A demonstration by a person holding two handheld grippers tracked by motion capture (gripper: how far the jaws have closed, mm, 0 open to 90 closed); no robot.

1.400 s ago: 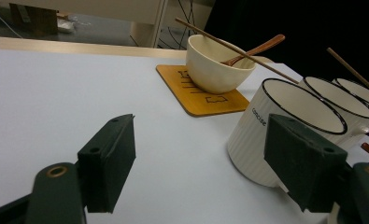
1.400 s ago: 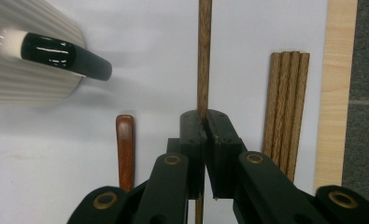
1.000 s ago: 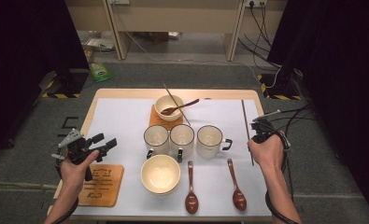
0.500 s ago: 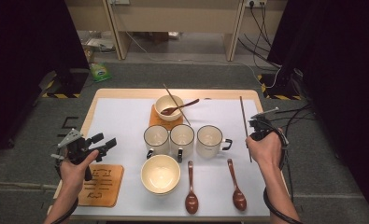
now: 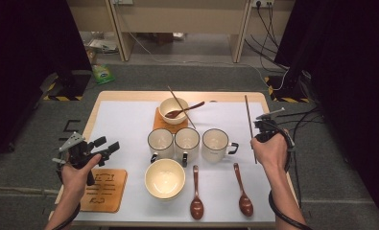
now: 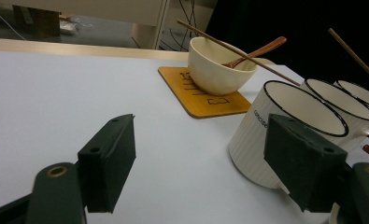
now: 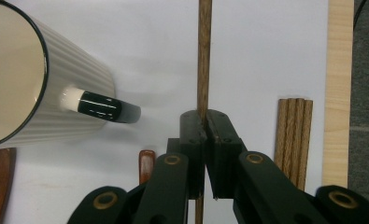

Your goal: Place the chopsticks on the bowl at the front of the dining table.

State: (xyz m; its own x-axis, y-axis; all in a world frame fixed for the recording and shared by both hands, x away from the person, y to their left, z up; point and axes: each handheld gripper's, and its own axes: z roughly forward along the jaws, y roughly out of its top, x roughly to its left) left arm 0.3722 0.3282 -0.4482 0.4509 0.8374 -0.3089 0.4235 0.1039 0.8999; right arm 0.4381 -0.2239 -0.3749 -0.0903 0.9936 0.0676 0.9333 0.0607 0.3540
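Chopstick (image 5: 249, 125) trouble is our main worry: from the high view we see the right tongs (image 5: 264, 128) at three o'clock on the bench (image 5: 124, 124), pinching one thin stick near its lower end, so most of its length juts toward twelve o'clock and could swing or pivot in the grip. The left tongs (image 5: 105, 146) sit spread at nine o'clock, holding nothing, above a wooden coaster (image 5: 103, 189). In the left gripper view, those tongs (image 6: 205, 163) frame the nearest mug (image 6: 285, 130), and beyond it, at one o'clock, a bowl (image 6: 217, 65) already carries one chopstick and a spoon (image 6: 257, 49) across its rim. We judge that a careless approach could knock that resting stick off or tip the bowl on its coaster. In the right gripper view, the tongs (image 7: 204, 121) are pressed onto the round stick with a narrow bite; it may roll or slip out. The mug handle (image 7: 105, 108) at nine o'clock lies near enough to snag.
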